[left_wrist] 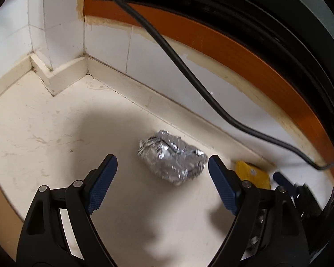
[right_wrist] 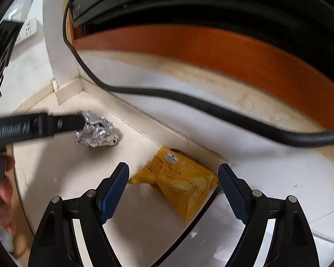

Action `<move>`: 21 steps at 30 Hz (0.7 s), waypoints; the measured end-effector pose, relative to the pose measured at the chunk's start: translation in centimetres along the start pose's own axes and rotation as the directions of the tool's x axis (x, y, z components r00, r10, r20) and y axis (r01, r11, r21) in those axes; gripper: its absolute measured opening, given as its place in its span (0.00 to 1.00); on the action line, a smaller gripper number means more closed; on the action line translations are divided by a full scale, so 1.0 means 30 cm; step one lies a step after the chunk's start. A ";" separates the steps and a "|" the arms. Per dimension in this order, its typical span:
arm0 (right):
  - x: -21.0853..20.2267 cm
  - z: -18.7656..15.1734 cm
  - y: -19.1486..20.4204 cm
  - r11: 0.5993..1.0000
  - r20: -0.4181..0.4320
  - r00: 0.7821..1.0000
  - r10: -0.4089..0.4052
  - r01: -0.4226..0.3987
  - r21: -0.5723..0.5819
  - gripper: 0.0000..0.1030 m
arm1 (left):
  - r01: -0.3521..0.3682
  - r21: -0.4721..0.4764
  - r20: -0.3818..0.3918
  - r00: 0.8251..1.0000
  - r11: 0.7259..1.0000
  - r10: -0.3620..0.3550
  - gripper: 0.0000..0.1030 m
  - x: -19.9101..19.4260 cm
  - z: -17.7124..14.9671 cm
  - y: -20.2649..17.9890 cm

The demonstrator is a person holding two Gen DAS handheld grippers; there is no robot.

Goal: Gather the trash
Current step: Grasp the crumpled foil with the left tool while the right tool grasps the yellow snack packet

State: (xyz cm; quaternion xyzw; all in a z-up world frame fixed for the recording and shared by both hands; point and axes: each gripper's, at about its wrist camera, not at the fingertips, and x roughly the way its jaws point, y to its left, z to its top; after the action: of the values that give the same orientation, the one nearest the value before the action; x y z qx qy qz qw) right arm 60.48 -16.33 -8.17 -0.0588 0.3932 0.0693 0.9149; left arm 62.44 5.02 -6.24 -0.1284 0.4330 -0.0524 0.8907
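Lying uncollected on floor by skirting: foil wad point(left_wrist: 172, 156), yellow packet point(right_wrist: 178, 182) just right. Left gripper point(left_wrist: 162, 166) spread before foil, right gripper point(right_wrist: 173, 182) spread around packet; nothing gripped.

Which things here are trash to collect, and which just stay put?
Trash: crumpled foil wad, on the floor; yellow snack packet, against the skirting.
Stays: black cable; white power strip; orange wood trim.
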 end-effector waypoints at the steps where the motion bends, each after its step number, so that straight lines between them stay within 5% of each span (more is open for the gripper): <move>1: 0.012 -0.007 0.005 1.000 -0.002 1.000 -0.009 0.009 -0.012 0.79 | 0.004 -0.006 0.003 1.000 1.000 -0.004 0.79 0.016 0.004 0.004; 12: 0.084 -0.033 0.037 0.999 -0.049 0.999 0.017 -0.019 -0.039 0.51 | 0.001 -0.008 -0.026 1.000 1.000 -0.001 0.75 0.159 0.010 -0.008; 21: 0.081 -0.079 0.095 0.997 -0.074 0.996 0.040 -0.045 -0.063 0.43 | -0.045 0.122 -0.021 0.999 0.992 0.048 0.74 0.119 -0.051 -0.032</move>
State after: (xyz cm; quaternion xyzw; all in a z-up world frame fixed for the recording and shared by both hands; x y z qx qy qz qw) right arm 59.96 -13.73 -11.72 -0.0826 0.4250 0.0994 0.8959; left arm 63.47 3.08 -9.59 -0.0633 0.4425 -0.0592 0.8925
